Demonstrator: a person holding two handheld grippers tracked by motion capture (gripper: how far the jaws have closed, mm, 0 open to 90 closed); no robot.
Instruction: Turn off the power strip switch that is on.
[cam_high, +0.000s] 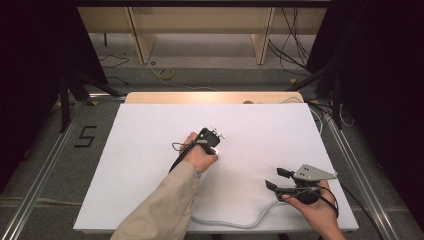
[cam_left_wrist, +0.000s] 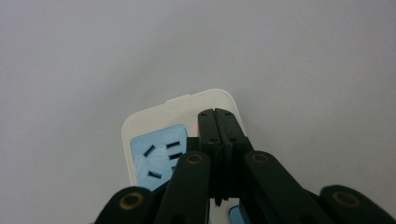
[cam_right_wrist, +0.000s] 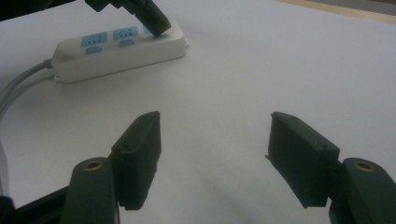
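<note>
A white power strip (cam_left_wrist: 154, 119) with blue socket faces (cam_left_wrist: 159, 156) lies on the white table. My left gripper (cam_left_wrist: 216, 114) is shut, and its tips press down on the strip's end beside a small red light (cam_left_wrist: 196, 125). In the right gripper view the strip (cam_right_wrist: 121, 51) lies at the upper left, with the left gripper (cam_right_wrist: 152, 18) touching its far end. My right gripper (cam_right_wrist: 215, 135) is open and empty over bare table. In the high view the left gripper (cam_high: 212, 146) is mid-table and the right gripper (cam_high: 277, 179) is near the front right, open.
The strip's grey cable (cam_high: 235, 222) curves along the table's front edge between the two arms; it also leaves the strip (cam_right_wrist: 18, 81) at the left. The white table top (cam_high: 150, 130) ends at a wooden strip (cam_high: 210, 97) at the back. Metal rails (cam_high: 45, 165) flank the table.
</note>
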